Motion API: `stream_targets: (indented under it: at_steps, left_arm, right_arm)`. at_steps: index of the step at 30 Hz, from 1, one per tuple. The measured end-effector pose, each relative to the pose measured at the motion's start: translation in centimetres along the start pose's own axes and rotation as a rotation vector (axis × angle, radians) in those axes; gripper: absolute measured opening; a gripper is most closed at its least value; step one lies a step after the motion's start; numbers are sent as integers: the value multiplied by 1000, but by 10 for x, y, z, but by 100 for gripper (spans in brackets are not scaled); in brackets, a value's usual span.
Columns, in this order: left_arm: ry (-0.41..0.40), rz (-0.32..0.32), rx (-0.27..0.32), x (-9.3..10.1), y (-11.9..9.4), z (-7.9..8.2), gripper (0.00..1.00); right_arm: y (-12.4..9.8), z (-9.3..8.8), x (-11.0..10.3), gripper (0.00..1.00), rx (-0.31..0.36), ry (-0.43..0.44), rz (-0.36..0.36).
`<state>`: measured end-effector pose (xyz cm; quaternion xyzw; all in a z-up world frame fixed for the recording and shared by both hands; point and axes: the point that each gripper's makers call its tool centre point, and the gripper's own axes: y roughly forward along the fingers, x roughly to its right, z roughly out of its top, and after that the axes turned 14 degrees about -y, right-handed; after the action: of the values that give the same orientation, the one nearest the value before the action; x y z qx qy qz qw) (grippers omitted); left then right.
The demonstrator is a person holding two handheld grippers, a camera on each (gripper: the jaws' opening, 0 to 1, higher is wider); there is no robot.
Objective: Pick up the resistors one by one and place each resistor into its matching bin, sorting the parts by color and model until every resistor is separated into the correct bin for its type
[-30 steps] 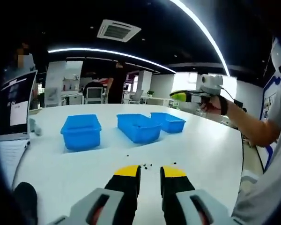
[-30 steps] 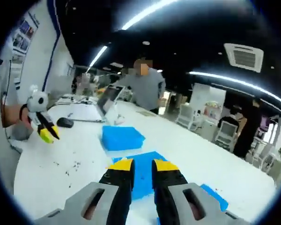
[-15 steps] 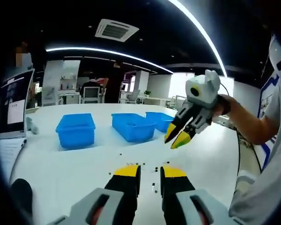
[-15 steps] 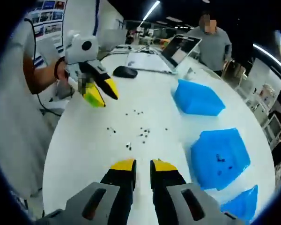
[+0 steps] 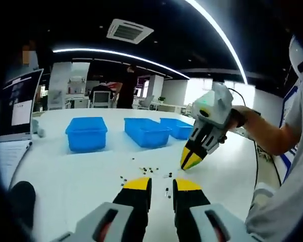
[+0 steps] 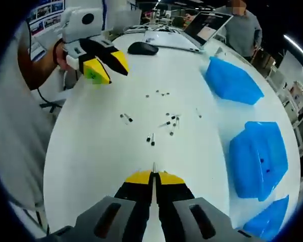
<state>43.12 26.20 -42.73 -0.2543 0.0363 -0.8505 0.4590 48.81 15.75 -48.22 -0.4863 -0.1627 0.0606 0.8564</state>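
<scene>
Several small dark resistors (image 6: 166, 121) lie scattered on the white table (image 6: 91, 151); in the left gripper view the resistors (image 5: 150, 170) sit just beyond my left gripper (image 5: 161, 185), which is open and holds nothing. My right gripper (image 6: 153, 176) is low over the table with its jaws together, and the thin lead of a resistor (image 6: 153, 166) pokes out between the tips. From the left gripper view, the right gripper (image 5: 191, 162) points down at the table, right of the pile. The left gripper (image 6: 107, 67) hovers open at the table's near-left edge.
Three blue bins (image 5: 87, 133) (image 5: 146, 131) (image 5: 178, 127) stand in a row behind the pile; the middle bin (image 6: 257, 156) holds a few dark parts. A laptop (image 5: 15, 108) and a black mouse (image 6: 143, 48) lie at one end. A person (image 6: 238, 27) stands behind the laptop.
My right gripper has dropped to the table by the resistor pile and its jaws have shut on a resistor. The left gripper has hardly moved.
</scene>
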Motion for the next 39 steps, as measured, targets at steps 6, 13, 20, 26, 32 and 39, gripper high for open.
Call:
stream_targets:
  at_steps: [6,13,20,26,32,39]
  left_arm:
    - [4,-10,4,2,0,1,20]
    - [-1,-8,10,3,1,4,20]
    - [-4,-11,9,7,11,5,20]
    - [-21,-14,3,9,17,6,20]
    - [-21,-3,-19,6,22,7,20]
    - [-33,6,-9,5,24,11,20]
  right_arm:
    - [-6,6,-2,6,56,30,-10]
    - [-24,26,-7,6,220,89,-14]
    - [-49,52,-5,6,493,136,-77]
    - [-85,55,21,5,629,147,-261]
    - [-136,43,63,5,819,236,-481]
    - [-203,-46,137,6,968,599,-874]
